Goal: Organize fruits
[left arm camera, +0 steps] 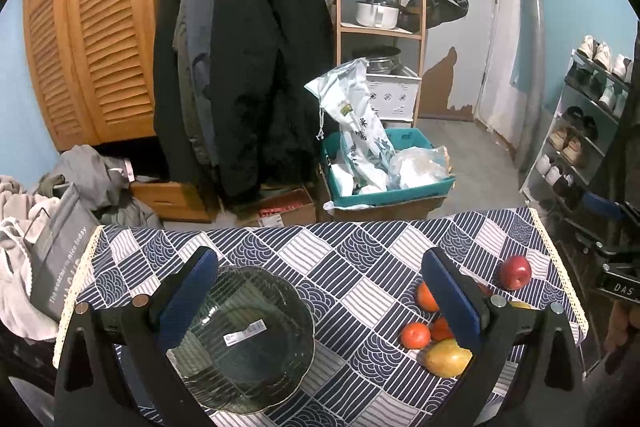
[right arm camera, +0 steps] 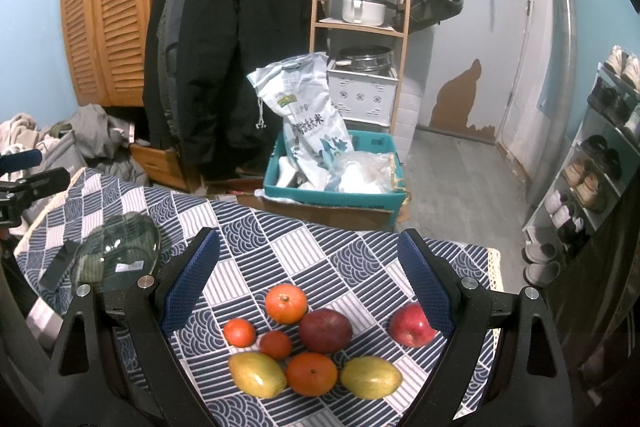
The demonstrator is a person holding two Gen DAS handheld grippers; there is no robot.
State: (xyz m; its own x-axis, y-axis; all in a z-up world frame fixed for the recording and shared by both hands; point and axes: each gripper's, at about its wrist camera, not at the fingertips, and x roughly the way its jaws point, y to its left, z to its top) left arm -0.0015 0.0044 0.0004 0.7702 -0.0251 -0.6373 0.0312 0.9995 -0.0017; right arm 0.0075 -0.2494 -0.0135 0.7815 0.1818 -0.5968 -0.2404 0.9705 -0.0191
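A dark glass plate (left arm camera: pixel 248 339) lies empty on the patterned tablecloth (left arm camera: pixel 340 259); it also shows in the right wrist view (right arm camera: pixel 120 247). My left gripper (left arm camera: pixel 320 291) is open above the plate's right side. In the right wrist view several fruits lie together: a large orange (right arm camera: pixel 286 303), two small oranges (right arm camera: pixel 239 332), a dark red mango (right arm camera: pixel 325 331), two yellow mangoes (right arm camera: pixel 257 374), another orange (right arm camera: pixel 311 374) and a red apple (right arm camera: pixel 412 325). My right gripper (right arm camera: pixel 308 279) is open just above them. The apple (left arm camera: pixel 515 271) shows in the left wrist view too.
The table ends at a lace edge (right arm camera: pixel 495 263) on the right. Beyond it stand a teal crate with bags (right arm camera: pixel 332 179), hanging coats (right arm camera: pixel 224 47), a wooden shelf (right arm camera: pixel 360 7) and a shoe rack (right arm camera: pixel 592 167). A grey bag (left arm camera: pixel 60 259) sits left of the table.
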